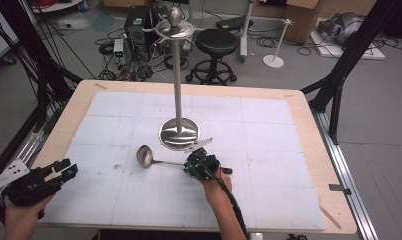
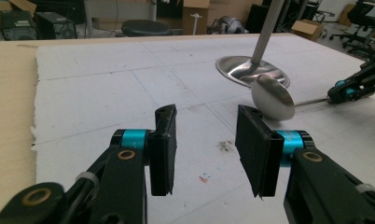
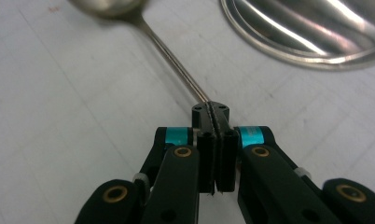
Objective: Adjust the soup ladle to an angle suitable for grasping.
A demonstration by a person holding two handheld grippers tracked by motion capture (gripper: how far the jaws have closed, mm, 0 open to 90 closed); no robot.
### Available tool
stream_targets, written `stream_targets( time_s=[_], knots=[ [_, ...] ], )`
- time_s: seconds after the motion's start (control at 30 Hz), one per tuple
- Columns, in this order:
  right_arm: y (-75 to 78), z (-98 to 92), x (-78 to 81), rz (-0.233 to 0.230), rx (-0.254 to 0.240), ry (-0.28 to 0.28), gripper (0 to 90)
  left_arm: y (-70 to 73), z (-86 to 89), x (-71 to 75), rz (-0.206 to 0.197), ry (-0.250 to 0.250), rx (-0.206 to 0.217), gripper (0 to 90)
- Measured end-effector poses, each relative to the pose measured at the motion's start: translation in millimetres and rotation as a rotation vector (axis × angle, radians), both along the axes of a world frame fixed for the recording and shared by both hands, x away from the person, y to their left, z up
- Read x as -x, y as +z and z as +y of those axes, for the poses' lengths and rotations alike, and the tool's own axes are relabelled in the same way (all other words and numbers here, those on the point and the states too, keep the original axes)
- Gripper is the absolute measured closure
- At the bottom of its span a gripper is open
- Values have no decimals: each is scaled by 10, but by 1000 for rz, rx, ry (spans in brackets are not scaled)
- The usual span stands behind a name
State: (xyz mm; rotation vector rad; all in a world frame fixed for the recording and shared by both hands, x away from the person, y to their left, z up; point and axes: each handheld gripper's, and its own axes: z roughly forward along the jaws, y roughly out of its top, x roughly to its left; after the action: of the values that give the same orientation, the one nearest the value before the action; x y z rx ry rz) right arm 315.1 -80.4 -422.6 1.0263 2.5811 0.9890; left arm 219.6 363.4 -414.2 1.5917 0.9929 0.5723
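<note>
A steel ladle [image 1: 145,156] lies on the white mat, bowl to the left and thin handle running right. My right gripper [image 1: 190,164] is shut on the end of that handle; in the right gripper view the jaws press together on the ladle handle [image 3: 176,63] at my right gripper [image 3: 211,109]. A steel utensil stand [image 1: 178,132] with a round base and tall pole rises just behind the ladle. My left gripper [image 1: 65,170] rests at the table's front left, open and holding nothing; in its own view my left gripper [image 2: 206,144] points toward the ladle bowl [image 2: 272,98].
The white mat [image 1: 254,150] covers most of the wooden table [image 1: 316,165]. The stand's top ring of hooks [image 1: 175,27] hangs high over the table's middle. A black stool [image 1: 216,45], cables and boxes sit on the floor beyond the far edge.
</note>
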Motion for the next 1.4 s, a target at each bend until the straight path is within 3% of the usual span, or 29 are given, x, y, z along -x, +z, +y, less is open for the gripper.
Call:
stream_targets(
  time_s=[0.17, 0.3, 0.53, 0.7, 1.1, 1.4],
  knots=[
    [45, 266, -68, -25, -36, -28, 896, 0, -5, -1, 1, -3, 0, 584],
    [50, 482, -157, -18, -24, -49, 896, 0, 8, 2, 1, 2, 2, 586],
    [-34, 646, -300, 11, -24, -119, 896, -3, 19, 3, 2, 2, 3, 586],
    [-118, 693, -328, 41, -24, -123, 896, -3, 12, 3, 1, 0, 3, 587],
    [-121, 718, -239, 41, -27, -12, 896, -6, 6, 3, 3, -2, 0, 587],
    [-124, 660, -45, 41, -33, 71, 896, -8, 4, 3, 5, -1, 1, 588]
  ],
)
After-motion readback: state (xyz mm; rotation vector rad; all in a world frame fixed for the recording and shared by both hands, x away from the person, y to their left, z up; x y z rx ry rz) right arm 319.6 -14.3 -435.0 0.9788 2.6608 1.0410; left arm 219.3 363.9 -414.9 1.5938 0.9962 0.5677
